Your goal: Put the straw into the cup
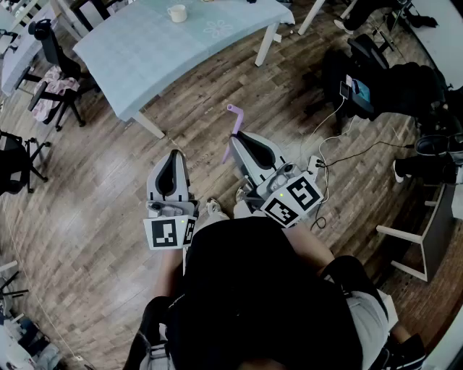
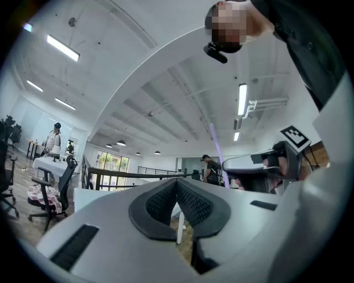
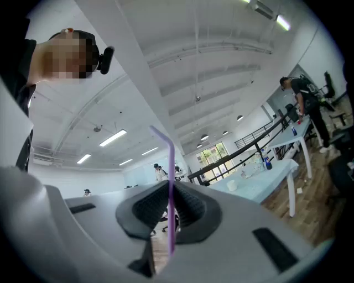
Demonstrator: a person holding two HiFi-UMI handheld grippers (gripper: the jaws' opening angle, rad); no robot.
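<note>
I am clamping my right tongs on the purple straw, its bent end poking out beyond them, well apart from the cup sitting on the tabletop. My left tongs are resting pressed together, empty, equally far from that cup.

The head camera looks steeply down on the left gripper and right gripper, whose cameras sit just behind their jaws, facing level; the right one also sees the table ahead.
</note>
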